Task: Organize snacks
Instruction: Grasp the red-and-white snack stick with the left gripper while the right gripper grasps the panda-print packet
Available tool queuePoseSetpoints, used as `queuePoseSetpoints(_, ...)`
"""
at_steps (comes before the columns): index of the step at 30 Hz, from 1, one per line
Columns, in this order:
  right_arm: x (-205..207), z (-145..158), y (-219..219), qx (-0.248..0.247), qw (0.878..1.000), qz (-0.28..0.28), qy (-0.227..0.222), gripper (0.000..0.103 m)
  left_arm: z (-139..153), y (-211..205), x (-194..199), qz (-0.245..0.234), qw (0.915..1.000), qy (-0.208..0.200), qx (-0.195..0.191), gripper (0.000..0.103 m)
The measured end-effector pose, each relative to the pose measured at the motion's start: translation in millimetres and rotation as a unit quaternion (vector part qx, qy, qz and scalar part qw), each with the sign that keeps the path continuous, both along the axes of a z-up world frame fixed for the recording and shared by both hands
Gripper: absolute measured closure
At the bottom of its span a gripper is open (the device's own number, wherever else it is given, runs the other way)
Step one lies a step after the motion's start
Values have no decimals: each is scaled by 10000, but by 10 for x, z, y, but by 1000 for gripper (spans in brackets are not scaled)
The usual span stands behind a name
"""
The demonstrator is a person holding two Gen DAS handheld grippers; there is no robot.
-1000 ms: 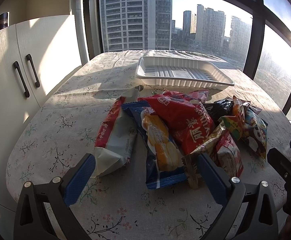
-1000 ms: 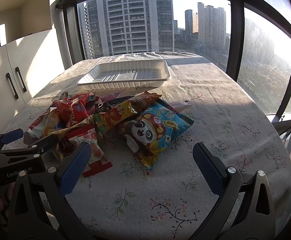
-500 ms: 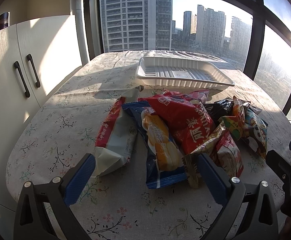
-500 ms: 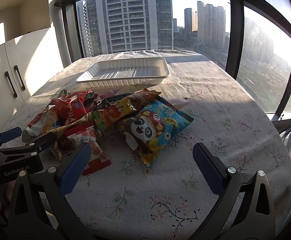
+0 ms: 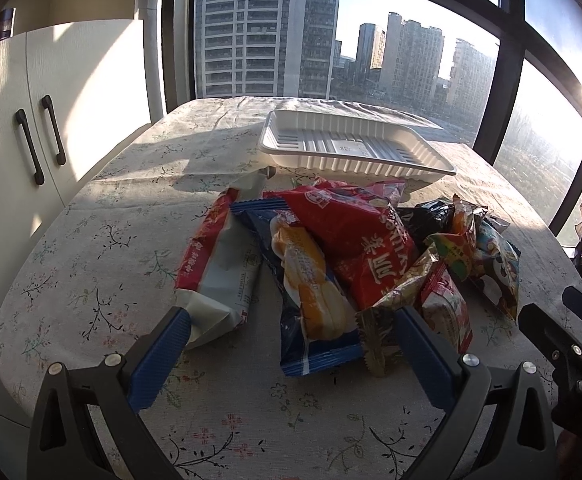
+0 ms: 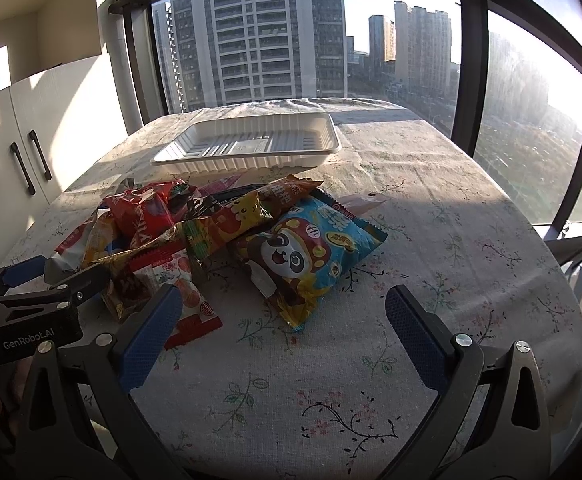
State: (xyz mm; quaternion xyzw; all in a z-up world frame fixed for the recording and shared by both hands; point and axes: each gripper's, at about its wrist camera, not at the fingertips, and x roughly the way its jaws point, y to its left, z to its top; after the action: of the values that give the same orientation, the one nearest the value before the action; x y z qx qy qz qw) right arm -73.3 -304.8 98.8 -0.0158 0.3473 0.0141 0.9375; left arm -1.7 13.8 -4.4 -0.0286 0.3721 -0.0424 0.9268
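White plastic tray [image 5: 355,148] sits empty toward the worktop's far edge, the snack pile [image 5: 351,252] unmoved mid-worktop, both grippers' jaws still wide open, holding nothing, sorting unstarted.

Lighting: strong low daylight via windows [image 5: 371,40], sun glare blown out at upper right. Tablecloth [image 5: 131,240] half sunlit, half in soft shadow; bright patches on cabinet [image 5: 71,100]. Snack pile [image 5: 351,248] shaded, slight motion blur on the left packet's red edge. Fisheye bends frames; dark vignette at corners. Focus otherwise sharp.
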Motion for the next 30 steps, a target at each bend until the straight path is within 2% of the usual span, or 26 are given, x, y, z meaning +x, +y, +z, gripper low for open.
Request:
queuePoseSetpoints(4,-17,15,-44,149,9999,-9,-64,0,22,237,-23,-91,9967,-197,-786,0)
queuePoseSetpoints(9,-73,85,-131,514,9980,21,-372,0,136,548,-243,145,9906,-1099,-806,0)
queuePoseSetpoints(10,-88,102,-156,627,9970,19,-455,0,145,562,-244,104,9927,-1040,-595,0)
queuePoseSetpoints(12,-98,111,-183,762,9956,37,-552,0,118,561,-151,182,9983,-526,140,0)
queuePoseSetpoints(13,-96,114,-194,805,9950,53,-582,0,107,604,-107,222,9990,-360,152,0)
queuePoseSetpoints(14,-93,116,-202,834,9947,65,-594,0,109,680,-81,228,9993,-299,-42,0)
queuePoseSetpoints(15,-95,119,-213,878,9943,79,-603,0,119,759,-66,240,9990,-302,-230,0)
queuePoseSetpoints(16,-96,121,-225,928,9938,115,-599,0,133,807,-48,288,9989,-298,-228,0)
queuePoseSetpoints(19,-83,103,-260,966,9936,120,-578,0,182,842,49,333,9993,-81,130,0)
queuePoseSetpoints(22,-55,73,-308,967,9938,121,-533,0,223,811,163,23,9996,98,275,0)
queuePoseSetpoints(25,-14,37,-342,969,9942,158,-430,0,217,709,333,-338,9966,454,596,0)
queuePoseSetpoints(27,10,15,-364,1021,9940,164,-350,0,195,635,430,-578,9933,635,768,4)
queuePoseSetpoints(29,47,-15,-397,1071,9938,168,-263,0,168,557,519,-875,9891,812,866,17)
queuePoseSetpoints(30,61,-26,-408,1078,9937,165,-247,0,147,519,563,-965,9868,884,952,19)
